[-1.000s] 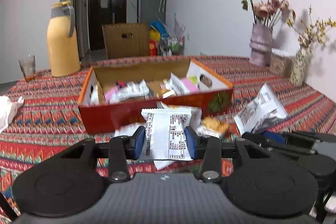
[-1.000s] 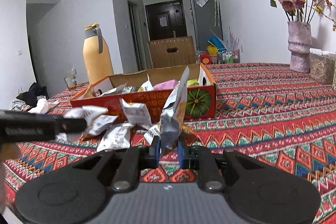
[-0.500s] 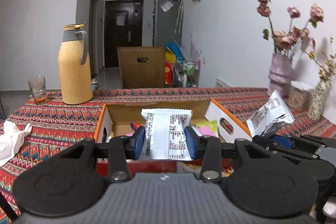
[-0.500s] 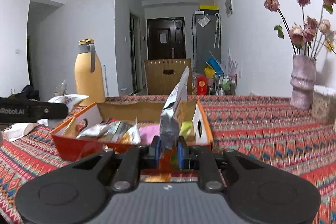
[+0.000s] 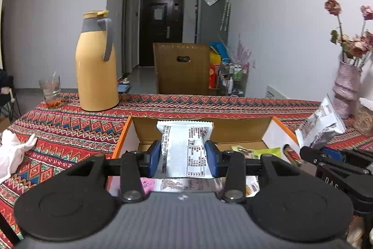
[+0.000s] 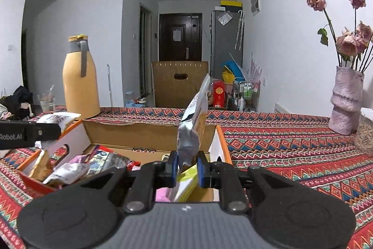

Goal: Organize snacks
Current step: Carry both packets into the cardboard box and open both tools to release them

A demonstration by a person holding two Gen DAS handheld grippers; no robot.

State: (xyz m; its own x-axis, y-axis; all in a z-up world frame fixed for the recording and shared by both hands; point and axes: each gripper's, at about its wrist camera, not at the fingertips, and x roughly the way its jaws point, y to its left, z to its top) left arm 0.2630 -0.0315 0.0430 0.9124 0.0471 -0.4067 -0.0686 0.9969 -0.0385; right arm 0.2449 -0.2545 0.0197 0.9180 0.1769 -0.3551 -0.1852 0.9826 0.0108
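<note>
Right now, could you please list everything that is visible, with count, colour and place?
box: one, orange outside, brown inside, centre of table, open, holding several packets
white packet: one, held over the box
silver packet: one, silver and yellow, held upright over the box
flask: one, yellow with grey handle, far left of table
glass: one, clear, left of flask
vase: one, pink, with dried roses, far right
tablecloth: one, red patterned
tissue: white, left edge
left hand-held gripper: black, blue pads, shut on white packet
right hand-held gripper: same, shut on silver packet
</note>
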